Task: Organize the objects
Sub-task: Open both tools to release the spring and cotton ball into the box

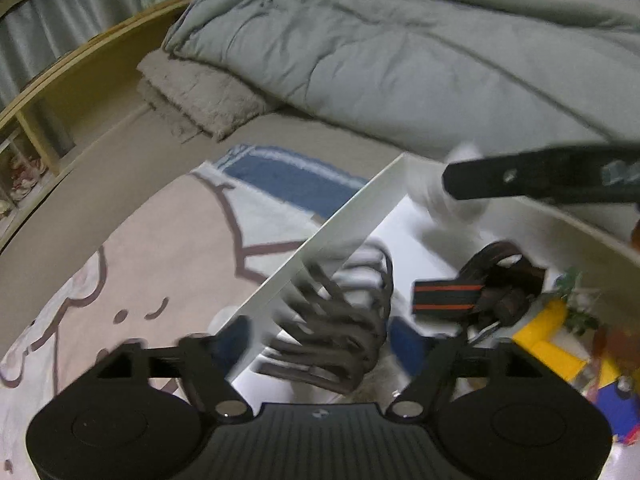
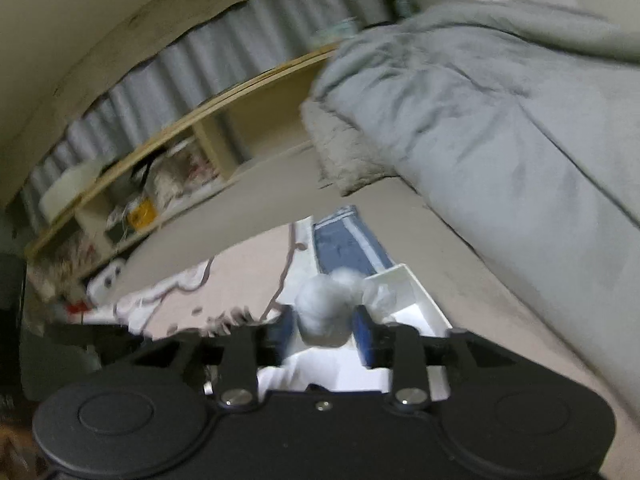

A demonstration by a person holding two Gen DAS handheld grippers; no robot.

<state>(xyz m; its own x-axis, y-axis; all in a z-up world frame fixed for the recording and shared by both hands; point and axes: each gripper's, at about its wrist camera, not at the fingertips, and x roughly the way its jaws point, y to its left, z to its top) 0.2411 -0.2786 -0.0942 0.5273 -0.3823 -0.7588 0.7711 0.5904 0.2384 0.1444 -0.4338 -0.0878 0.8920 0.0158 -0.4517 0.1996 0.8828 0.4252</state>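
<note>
Both grippers stood released: our left gripper [image 1: 320, 340] over striped socks [image 1: 340, 320] at lower centre inside the white box [image 1: 320, 236], our right gripper [image 2: 320, 332] around a pale sock ball [image 2: 324, 308], seemingly untouched. Soft, light; we'd pinch mid-bundle.

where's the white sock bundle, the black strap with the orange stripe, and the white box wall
white sock bundle [image 2: 324, 312]: right wrist view, middle of the rolled bundle between the right gripper's pads.
black strap with the orange stripe [image 1: 446, 294]: left wrist view, on the orange stripe.
white box wall [image 1: 320, 256]: left wrist view, outer face of the wall.
</note>
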